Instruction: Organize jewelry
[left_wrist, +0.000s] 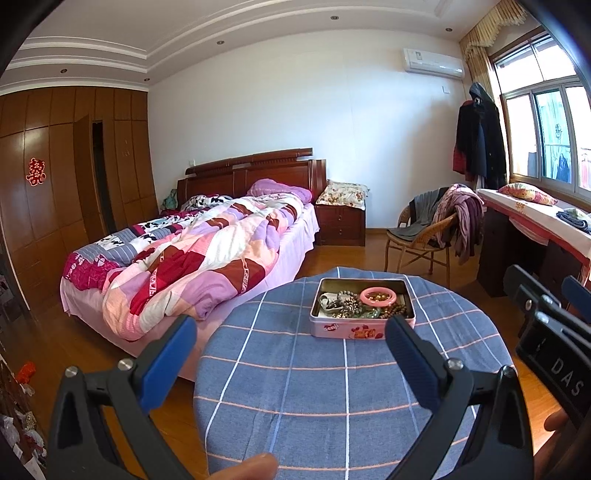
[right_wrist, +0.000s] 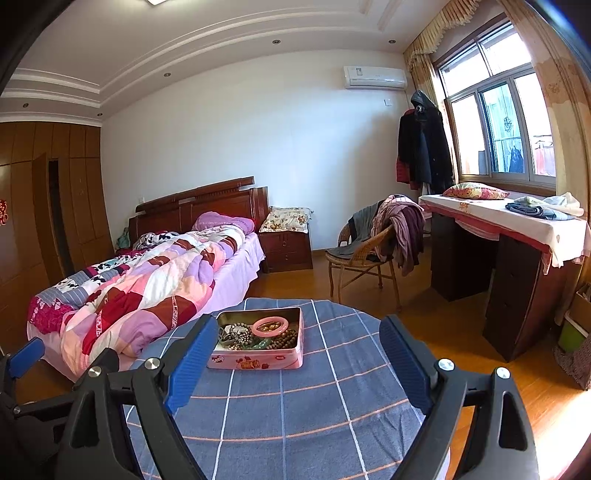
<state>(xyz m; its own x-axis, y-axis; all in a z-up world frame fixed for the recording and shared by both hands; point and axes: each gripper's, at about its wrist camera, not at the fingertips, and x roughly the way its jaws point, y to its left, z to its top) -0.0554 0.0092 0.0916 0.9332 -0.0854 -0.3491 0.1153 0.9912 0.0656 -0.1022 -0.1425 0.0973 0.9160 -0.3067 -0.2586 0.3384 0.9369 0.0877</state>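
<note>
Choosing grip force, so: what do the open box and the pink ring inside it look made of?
Box: likely thin metal tin, its inner walls shiny grey, its outside printed pink. Pink ring: smooth and glossy, probably plastic or resin, though glass or stone cannot be excluded.

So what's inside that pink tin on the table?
The tin holds a pink bangle lying on top of tangled bead strands: brown beads, pale pearly ones and some green ones. Whatever lies beneath that pile is covered.
</note>
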